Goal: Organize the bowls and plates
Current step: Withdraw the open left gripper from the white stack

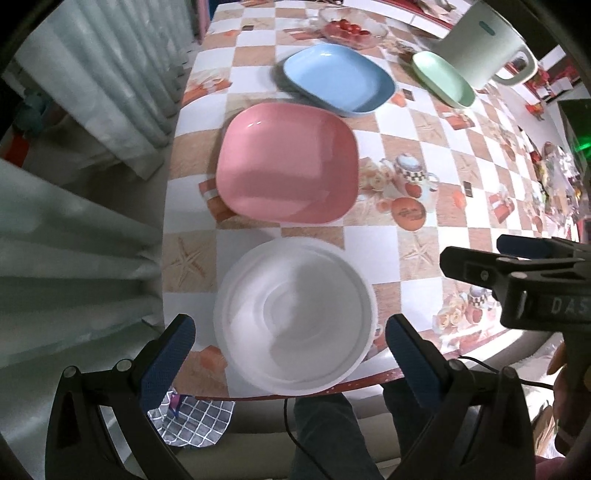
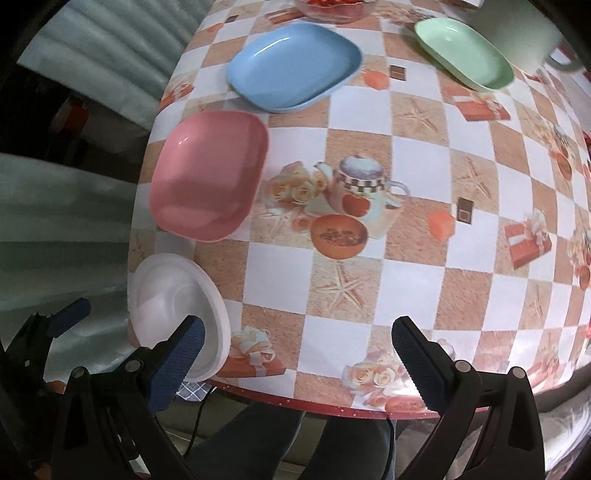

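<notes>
checkered tabletop [image 1: 424, 155]: my left gripper [image 1: 290, 354] and right gripper [image 2: 297, 356] gape empty; white bowl [image 1: 295, 321] at 6 o'clock overhangs the edge, so i judge a nudge could tip it off.

left hand-held gripper [image 1: 290, 345]: open | above white bowl [image 1: 295, 317] | holding nothing

Checkered table [image 2: 417, 155] with 4 dishes [image 1: 288, 162], tomato bowl [image 1: 351, 26], kettle [image 1: 480, 44].

Plates [image 1: 288, 162] crowd left edge; tablecloth [image 2: 424, 258] right of them bare.
</notes>
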`<state>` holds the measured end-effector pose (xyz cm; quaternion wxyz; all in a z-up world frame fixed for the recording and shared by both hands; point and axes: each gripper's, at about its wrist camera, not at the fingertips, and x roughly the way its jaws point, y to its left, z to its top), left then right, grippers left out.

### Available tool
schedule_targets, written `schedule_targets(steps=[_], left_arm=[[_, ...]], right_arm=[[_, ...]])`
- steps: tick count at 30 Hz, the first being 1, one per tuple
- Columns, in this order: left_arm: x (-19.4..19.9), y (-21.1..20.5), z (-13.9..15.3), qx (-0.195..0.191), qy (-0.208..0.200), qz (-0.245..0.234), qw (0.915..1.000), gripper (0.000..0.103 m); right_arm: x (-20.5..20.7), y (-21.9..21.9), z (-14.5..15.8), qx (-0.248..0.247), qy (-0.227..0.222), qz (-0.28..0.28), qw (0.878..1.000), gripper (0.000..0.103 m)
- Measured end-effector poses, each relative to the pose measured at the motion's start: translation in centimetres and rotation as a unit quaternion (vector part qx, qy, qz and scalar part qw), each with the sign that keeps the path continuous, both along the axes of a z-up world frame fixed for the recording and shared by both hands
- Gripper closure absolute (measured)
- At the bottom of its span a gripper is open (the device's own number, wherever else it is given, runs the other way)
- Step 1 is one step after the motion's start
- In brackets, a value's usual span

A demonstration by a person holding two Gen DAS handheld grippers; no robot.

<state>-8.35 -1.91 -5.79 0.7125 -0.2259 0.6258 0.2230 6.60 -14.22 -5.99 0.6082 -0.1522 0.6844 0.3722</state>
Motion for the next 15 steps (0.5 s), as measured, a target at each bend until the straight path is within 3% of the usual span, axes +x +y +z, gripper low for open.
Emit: schedule_targets(steps=[15], left_arm=[[3.5, 0.0, 1.5, -0.028, -0.031, -0.026, 0.9988, 0.000]], right_arm=[[2.4, -2.7, 0.2, -0.002, 0.008, -0.055, 0.998, 0.001]])
